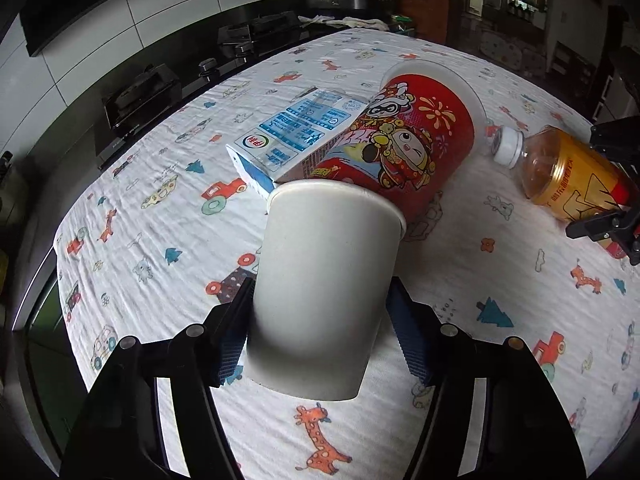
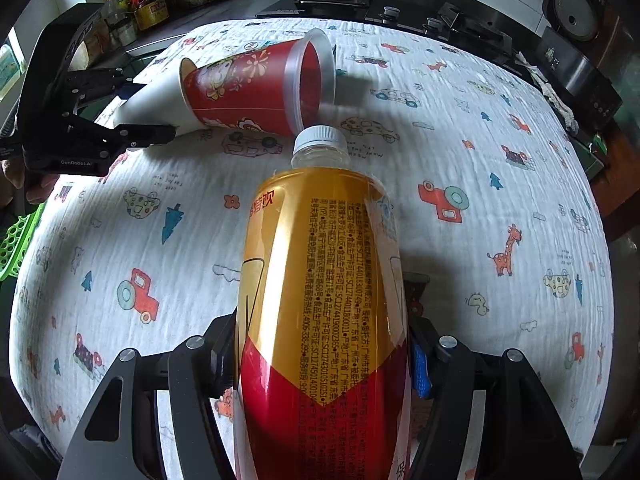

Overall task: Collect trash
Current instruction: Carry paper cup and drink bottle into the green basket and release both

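**Left wrist view: white cup between the pads, bottle taken on the right**

Left wrist view shows the left gripper [image 1: 320,312] straddling a white paper cup [image 1: 324,288] that lies on its side on the printed tablecloth [image 1: 160,216]. The left pad touches the cup wall; the right pad seems just clear of it, so I judge the grip unfinished and the jaws apart. The cup's rim meets a red cartoon-printed cup [image 1: 412,144], which leans on a blue-and-white milk carton [image 1: 288,136].

In the right wrist view the right gripper [image 2: 322,352] is clamped on a gold-and-red drink bottle [image 2: 320,280] lying on the cloth, cap pointing away.

To do this well, the left jaws should close gently: paper walls crush and a squeezed cone slips forward. Lift it straight back, clear of the red cup, to avoid dragging that and the carton along. A green basket [image 2: 16,240] shows at the cloth's left edge, probably the bin.
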`<state>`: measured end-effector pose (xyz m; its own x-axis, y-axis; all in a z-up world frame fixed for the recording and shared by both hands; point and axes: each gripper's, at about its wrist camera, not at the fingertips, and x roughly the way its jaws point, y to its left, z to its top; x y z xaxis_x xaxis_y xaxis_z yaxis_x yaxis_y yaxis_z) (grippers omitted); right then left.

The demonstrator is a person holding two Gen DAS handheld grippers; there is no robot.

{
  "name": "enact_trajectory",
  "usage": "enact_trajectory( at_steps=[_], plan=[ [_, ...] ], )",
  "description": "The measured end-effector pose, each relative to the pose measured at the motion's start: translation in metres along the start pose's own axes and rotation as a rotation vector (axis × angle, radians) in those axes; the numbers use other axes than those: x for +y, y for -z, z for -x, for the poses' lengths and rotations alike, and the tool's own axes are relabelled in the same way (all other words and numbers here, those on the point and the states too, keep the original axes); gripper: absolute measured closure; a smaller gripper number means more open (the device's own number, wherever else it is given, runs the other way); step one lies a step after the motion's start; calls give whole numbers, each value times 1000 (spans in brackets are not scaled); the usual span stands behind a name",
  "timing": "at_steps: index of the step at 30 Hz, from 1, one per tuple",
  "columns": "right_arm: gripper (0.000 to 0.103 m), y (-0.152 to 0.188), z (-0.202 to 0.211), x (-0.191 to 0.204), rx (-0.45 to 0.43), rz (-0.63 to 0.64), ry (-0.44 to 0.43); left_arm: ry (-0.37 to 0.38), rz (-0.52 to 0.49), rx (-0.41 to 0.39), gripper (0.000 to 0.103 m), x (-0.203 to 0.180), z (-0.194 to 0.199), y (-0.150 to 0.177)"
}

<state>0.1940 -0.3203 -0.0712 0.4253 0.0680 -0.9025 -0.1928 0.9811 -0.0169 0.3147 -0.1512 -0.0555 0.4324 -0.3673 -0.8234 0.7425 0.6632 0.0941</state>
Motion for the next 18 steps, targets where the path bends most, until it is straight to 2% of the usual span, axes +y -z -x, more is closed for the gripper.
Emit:
enact_trajectory(
  at_steps=[10,16,18],
  plan=[
    [40,12,30,36,-50,30,-36,-27,100,-39,39,3,51,37],
    [40,11,43,71,-82,79,-71,-61,171,-81,39,9,99,76],
    [40,8,46,85,-96,99,-91,-94,202,-98,39,15,119,93]
  ],
)
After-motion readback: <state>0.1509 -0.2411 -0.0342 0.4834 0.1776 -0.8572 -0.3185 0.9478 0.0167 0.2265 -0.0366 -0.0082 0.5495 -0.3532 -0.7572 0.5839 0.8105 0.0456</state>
